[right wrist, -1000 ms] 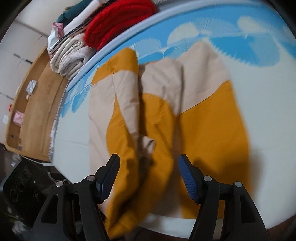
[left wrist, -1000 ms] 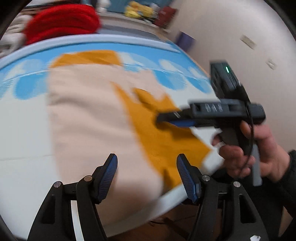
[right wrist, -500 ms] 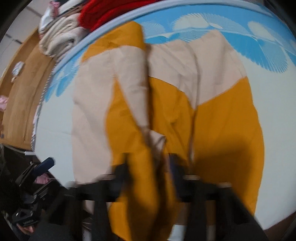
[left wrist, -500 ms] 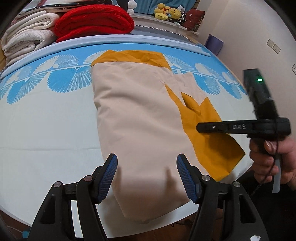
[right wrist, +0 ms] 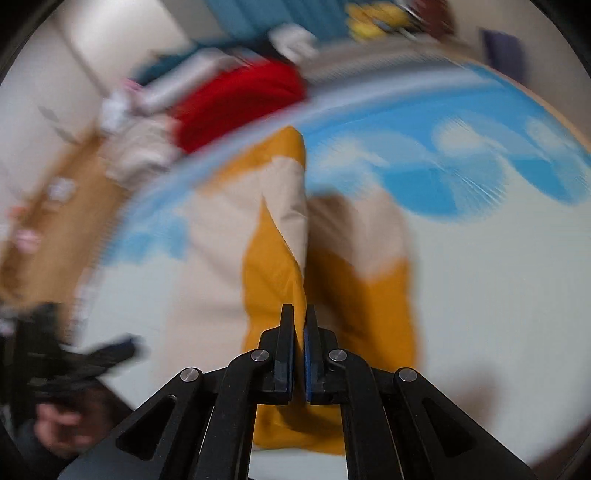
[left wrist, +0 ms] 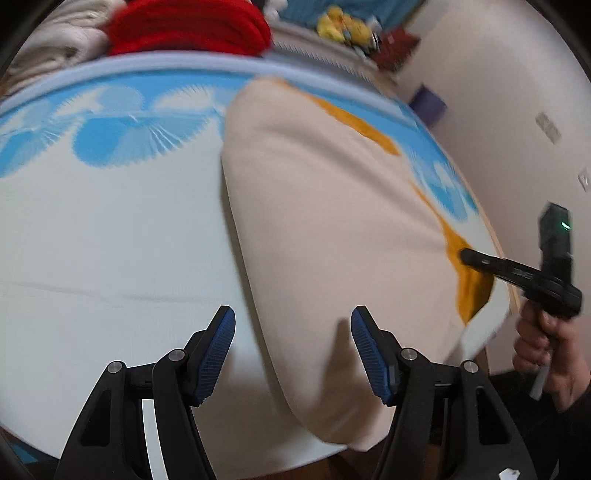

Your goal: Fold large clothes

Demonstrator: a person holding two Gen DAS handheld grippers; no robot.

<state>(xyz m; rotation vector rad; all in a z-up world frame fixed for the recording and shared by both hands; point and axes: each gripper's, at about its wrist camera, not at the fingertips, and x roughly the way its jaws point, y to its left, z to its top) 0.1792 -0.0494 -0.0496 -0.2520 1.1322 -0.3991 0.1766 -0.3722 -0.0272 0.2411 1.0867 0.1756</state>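
A large beige and mustard-yellow garment (left wrist: 332, 229) lies on the bed with its near end at the front edge. My left gripper (left wrist: 293, 354) is open and empty, low over the garment's near left edge. My right gripper (right wrist: 300, 328) is shut on a raised fold of the garment (right wrist: 280, 243) and lifts it off the bed. In the left wrist view the right gripper (left wrist: 469, 256) shows at the garment's right side, over a yellow patch.
The bed has a white sheet with a blue fan pattern (left wrist: 110, 221). A red blanket (left wrist: 188, 26) and folded pale bedding (left wrist: 55, 48) sit at the far edge. Plush toys (left wrist: 343, 26) lie beyond. A wall (left wrist: 517, 92) stands to the right.
My right gripper has closed on the garment's fold and lifted it. My left gripper has moved closer to the garment's near end and stayed open.
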